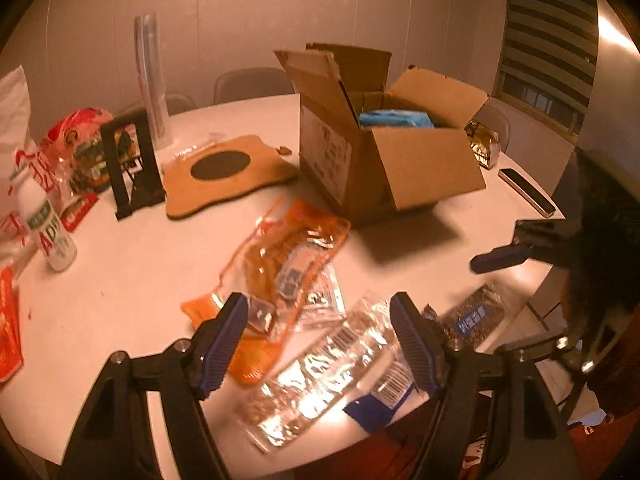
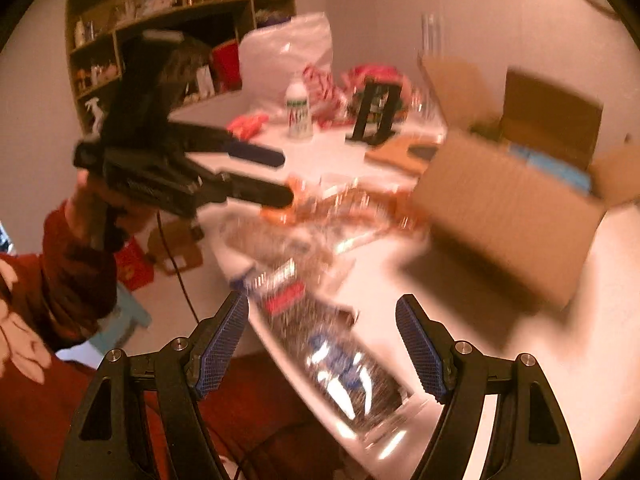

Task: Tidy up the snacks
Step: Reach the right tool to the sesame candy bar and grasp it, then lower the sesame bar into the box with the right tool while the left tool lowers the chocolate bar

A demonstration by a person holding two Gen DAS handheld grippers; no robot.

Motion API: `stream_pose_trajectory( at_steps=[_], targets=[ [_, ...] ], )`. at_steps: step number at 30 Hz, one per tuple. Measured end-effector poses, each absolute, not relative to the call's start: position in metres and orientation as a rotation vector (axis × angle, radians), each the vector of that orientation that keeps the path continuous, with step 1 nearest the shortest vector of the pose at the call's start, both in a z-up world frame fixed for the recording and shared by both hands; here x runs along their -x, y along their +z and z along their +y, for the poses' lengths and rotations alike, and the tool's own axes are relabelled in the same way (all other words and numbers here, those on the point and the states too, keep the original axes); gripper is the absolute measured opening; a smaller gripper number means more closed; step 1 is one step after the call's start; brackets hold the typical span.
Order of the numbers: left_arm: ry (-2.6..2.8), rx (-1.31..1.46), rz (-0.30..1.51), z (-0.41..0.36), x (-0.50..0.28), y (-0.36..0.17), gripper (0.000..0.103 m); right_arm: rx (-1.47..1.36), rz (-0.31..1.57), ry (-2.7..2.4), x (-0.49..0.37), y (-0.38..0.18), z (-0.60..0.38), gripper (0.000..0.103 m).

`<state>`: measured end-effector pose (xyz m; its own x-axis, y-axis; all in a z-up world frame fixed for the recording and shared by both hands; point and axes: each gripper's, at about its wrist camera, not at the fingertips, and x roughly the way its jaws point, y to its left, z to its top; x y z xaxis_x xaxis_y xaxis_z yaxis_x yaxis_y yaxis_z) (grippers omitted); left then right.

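One blue packet already lies in your open brown cardboard box (image 1: 384, 160); the orange snack bag (image 1: 288, 248), the clear silvery packet (image 1: 332, 376) and the dark packet (image 2: 352, 364) still wait on the white round table (image 1: 132, 288). Your left gripper (image 1: 320, 344) and right gripper (image 2: 322, 344) both have jaws spread, holding nothing.

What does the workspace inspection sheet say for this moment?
Surface: white round table, crowded.
Job's things: orange packet, clear packet, dark packet loose near the edge; open cardboard box holds a blue pack.
Clutter: white bottle, black stand, cork mat.
Grippers: left gripper and right gripper open, empty.
Cables: black cable hangs beside the table.
Surroundings: shelves, chairs.
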<state>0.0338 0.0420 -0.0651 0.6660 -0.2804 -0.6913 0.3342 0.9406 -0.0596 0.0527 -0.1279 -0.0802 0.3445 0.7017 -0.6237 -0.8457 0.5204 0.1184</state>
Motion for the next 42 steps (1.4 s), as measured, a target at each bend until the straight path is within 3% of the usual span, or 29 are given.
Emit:
stream_pose_trajectory(
  at_steps=[9, 14, 19, 26, 30, 38, 42],
  targets=[
    [-0.350, -0.076, 0.788, 0.038, -0.025, -0.072, 0.070, 0.328, 0.675, 1.039, -0.051, -0.107, -0.122, 0.073],
    [-0.356, -0.089, 0.797, 0.035, -0.025, -0.075, 0.070, 0.339, 0.694, 1.031, -0.056, -0.112, -0.122, 0.060],
    [-0.364, -0.106, 0.798, 0.029, -0.027, -0.076, 0.070, 0.320, 0.701, 1.004, -0.057, -0.111, -0.128, 0.041],
    [-0.446, -0.151, 0.821, 0.009, -0.024, -0.085, 0.069, 0.261, 0.727, 0.882, -0.064, -0.111, -0.148, 0.036],
    [-0.509, -0.170, 0.839, -0.004, -0.019, -0.091, 0.059, 0.223, 0.733, 0.795, -0.072, -0.112, -0.161, 0.036],
    [-0.541, -0.235, 0.887, -0.023, -0.011, -0.109, 0.021, 0.167, 0.736, 0.710, -0.078, -0.112, -0.179, 0.035],
    [-0.531, -0.257, 0.872, -0.030, -0.011, -0.109, 0.018, 0.142, 0.737, 0.670, -0.082, -0.112, -0.187, 0.035]
  ],
)
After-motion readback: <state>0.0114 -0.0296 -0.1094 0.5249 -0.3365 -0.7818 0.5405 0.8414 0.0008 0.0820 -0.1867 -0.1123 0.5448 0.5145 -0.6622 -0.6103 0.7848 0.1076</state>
